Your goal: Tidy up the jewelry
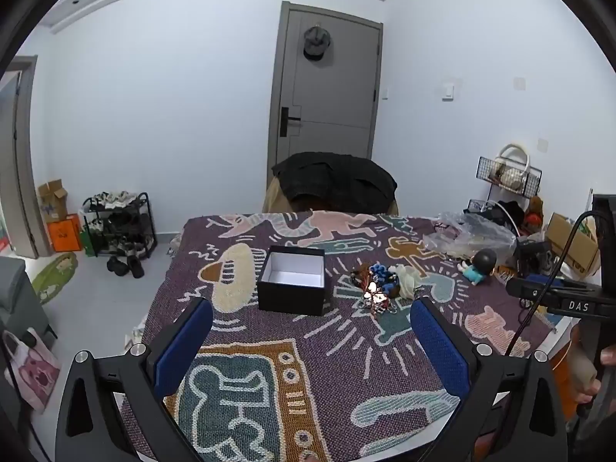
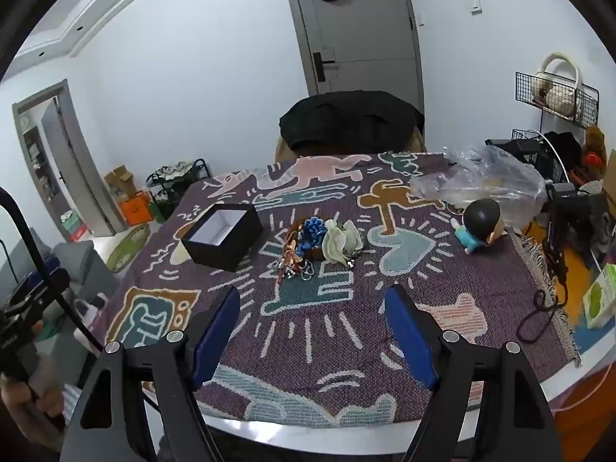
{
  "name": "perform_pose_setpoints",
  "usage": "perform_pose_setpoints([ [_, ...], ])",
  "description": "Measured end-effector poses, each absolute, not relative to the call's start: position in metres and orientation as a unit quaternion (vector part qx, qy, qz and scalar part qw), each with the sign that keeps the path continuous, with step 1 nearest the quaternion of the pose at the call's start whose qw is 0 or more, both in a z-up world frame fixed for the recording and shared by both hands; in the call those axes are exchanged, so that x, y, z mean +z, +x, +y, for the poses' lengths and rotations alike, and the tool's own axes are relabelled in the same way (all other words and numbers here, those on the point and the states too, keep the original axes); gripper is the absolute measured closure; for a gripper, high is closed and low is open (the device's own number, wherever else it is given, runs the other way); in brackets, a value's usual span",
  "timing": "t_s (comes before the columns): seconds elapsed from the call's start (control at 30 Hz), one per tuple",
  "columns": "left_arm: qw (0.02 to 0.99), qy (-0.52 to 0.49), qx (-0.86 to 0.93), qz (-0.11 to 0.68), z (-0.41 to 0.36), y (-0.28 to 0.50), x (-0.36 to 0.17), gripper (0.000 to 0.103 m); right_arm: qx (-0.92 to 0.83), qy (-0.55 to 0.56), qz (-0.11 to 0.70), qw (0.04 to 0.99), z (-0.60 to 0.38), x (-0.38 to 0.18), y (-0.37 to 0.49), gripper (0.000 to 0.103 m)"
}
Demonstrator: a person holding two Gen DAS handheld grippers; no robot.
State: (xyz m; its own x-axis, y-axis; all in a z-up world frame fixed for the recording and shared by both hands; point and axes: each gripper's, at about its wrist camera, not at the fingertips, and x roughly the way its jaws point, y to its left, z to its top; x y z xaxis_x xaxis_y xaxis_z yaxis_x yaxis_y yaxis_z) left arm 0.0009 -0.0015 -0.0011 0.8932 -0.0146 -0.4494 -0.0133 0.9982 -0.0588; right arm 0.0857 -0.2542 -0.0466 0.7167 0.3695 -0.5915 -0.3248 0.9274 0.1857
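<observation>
The jewelry (image 2: 308, 248) lay in a tangled heap near the middle of the surface (image 2: 481, 350): blue beads, a pale cloth piece, orange strands, silvery chains; just beside it, toward the left edge, stood an open black box (image 2: 223, 236), white inside; the left gripper (image 1: 312, 346) and right gripper (image 2: 312, 331) hung over the near edge, fingers (image 2: 410, 337) spread, grasping nothing.

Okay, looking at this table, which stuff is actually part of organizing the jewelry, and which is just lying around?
Part of the job:
- open black square box with white lining
- tangled heap of jewelry, with blue beads, cream fabric piece and metal chains
- left gripper and right gripper, both open and empty

Just lying about:
- small dark-haired figurine in teal
- crumpled clear plastic bag
- black coiled cable
</observation>
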Motion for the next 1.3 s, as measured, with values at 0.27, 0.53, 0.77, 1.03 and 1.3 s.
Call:
perform_pose_setpoints([
  [0.27,0.976,-0.053,-0.002,0.212,0.008,-0.002,0.009,0.0,0.187,0.02,0.316,0.93,-0.252,-0.042,0.082,0.026],
  [0.53,0.978,-0.042,0.005,0.203,0.004,-0.006,0.007,0.0,0.183,0.021,0.315,0.931,-0.252,-0.042,0.085,0.026],
  [0.77,0.978,-0.052,-0.004,0.204,0.004,-0.005,0.008,0.0,0.178,0.022,0.311,0.933,-0.255,-0.042,0.085,0.026],
  [1.03,0.978,-0.054,0.001,0.203,0.003,-0.005,0.009,0.0,0.177,0.022,0.305,0.935,-0.257,-0.039,0.084,0.026],
  [1.3,0.977,-0.066,0.009,0.201,0.011,-0.007,0.01,0.0,0.182,0.027,0.304,0.935,-0.256,-0.038,0.083,0.026],
])
